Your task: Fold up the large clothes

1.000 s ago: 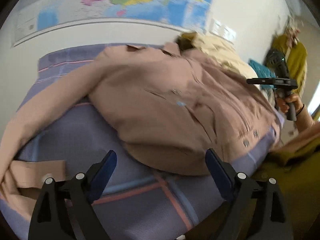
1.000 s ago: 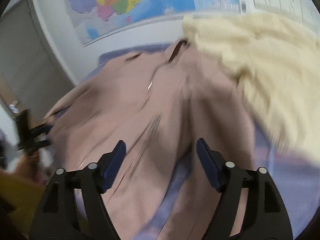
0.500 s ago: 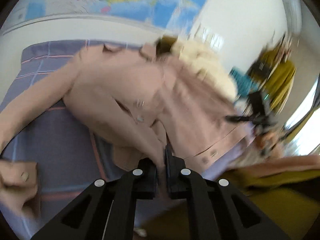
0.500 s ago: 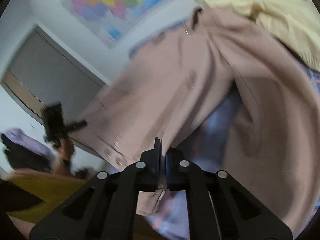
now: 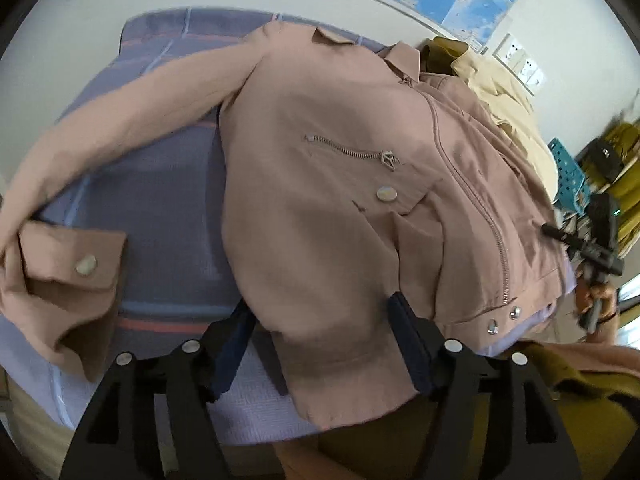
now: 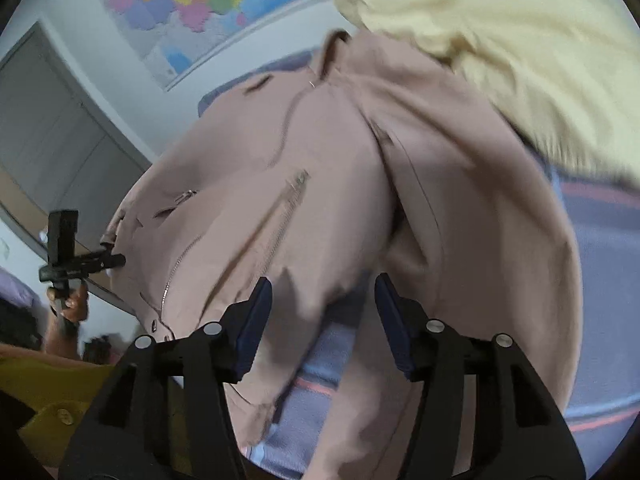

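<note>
- Now, pink jacket (image 5: 328, 208): spread front-up on the checked bedcover (image 5: 168, 184), hem at its near edge.
- L gripper (image 5: 324, 344), R gripper (image 6: 324, 316): your jaws opening, hem betw. pads, unclamped.
- Risk: hem slides off edge; sleeve (image 5: 120, 120) bunches.

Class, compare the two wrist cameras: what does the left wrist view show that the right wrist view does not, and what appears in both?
Only the left wrist view: the sleeve cuff with its button, a teal basket, wall sockets.
Only the right wrist view: a grey door.
Both: the pink jacket, the cream garment, the striped cover, the wall map.
</note>
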`<state>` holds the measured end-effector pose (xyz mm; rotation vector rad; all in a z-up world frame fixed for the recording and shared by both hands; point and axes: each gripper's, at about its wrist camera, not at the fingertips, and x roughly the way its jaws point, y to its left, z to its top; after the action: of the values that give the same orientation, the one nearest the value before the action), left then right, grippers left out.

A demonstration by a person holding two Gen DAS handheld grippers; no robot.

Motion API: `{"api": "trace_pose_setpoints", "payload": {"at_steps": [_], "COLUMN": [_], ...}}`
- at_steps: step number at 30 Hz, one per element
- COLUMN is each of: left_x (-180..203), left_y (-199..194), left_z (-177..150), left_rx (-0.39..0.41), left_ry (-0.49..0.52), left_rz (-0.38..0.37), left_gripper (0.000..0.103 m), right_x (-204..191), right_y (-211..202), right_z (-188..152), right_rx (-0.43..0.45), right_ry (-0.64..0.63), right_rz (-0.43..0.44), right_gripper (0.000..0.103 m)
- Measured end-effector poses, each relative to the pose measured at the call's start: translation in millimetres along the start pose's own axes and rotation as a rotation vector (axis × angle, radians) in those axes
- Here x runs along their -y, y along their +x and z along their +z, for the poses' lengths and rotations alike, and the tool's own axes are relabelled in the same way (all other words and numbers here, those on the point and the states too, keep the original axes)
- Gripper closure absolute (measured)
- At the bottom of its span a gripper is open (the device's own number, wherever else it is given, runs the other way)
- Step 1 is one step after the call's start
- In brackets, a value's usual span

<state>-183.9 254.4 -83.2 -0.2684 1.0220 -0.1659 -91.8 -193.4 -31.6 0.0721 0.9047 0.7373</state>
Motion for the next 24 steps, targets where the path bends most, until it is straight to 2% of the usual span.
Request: {"api": "trace_pose_setpoints", "payload": {"at_steps": [1,3,4,5,6,7,8,13,15,17,18,20,22,24], "left_x": [2.0,2.6,1.8,1.2,2.3,4.0,6.5,16.1,16.4,15.2,13.8,9.9,3.4,-2.0], "left_y": [0.5,7.8,11.4,14.4,18.7,22.3,24.4,28.1,27.9,25.6,23.1,12.4,-3.6,-16.8], "left_z": [1.2,7.0,9.8,12.6,16.7,19.8,22.6,43.4,49.6,52.0,53.2,51.6,45.2,34.6], "left_rx": [0.01,0.008,0.005,0.003,-0.006,-0.013,-0.016,-0.008,-0.003,-0.005,-0.002,0.036,0.094,0.14], "left_ry": [0.017,0.02,0.014,0.006,0.001,-0.001,-0.002,-0.008,-0.01,-0.015,-0.016,-0.017,-0.017,0.001], "left_rz": [0.018,0.007,-0.017,-0.037,-0.062,-0.069,-0.069,-0.068,-0.067,-0.086,-0.099,-0.111,-0.161,-0.193], "left_gripper": [0.023,0.023,0.028,0.032,0.041,0.046,0.046,0.046,0.046,0.046,0.046,0.044,0.029,0.027], "right_x": [-8.3,-23.1,-40.6,-44.5,-64.7,-75.4,-96.2,-171.2,-190.9,-198.8,-194.5,-183.2,-173.5,-161.2], "right_y": [-2.7,-3.1,-4.8,0.6,6.4,14.5,29.6,115.3,135.5,154.4,163.0,163.0,159.1,154.4], "right_z": [3.7,12.7,17.3,20.6,23.3,25.1,26.2,23.0,19.2,21.1,29.0,44.1,62.4,80.0], "right_rx": [0.027,0.084,0.116,0.12,0.117,0.108,0.08,-0.093,-0.116,-0.161,-0.188,-0.18,-0.133,-0.095], "right_ry": [-0.033,-0.089,-0.143,-0.174,-0.234,-0.276,-0.344,-0.566,-0.648,-0.682,-0.644,-0.587,-0.532,-0.462], "right_rz": [-0.053,-0.093,-0.091,-0.076,-0.027,0.009,0.042,0.104,0.1,0.099,0.105,0.134,0.12,0.143], "right_gripper": [0.049,0.049,0.048,0.041,0.038,0.032,0.028,0.03,0.044,0.101,0.1,0.101,0.102,0.102]}}
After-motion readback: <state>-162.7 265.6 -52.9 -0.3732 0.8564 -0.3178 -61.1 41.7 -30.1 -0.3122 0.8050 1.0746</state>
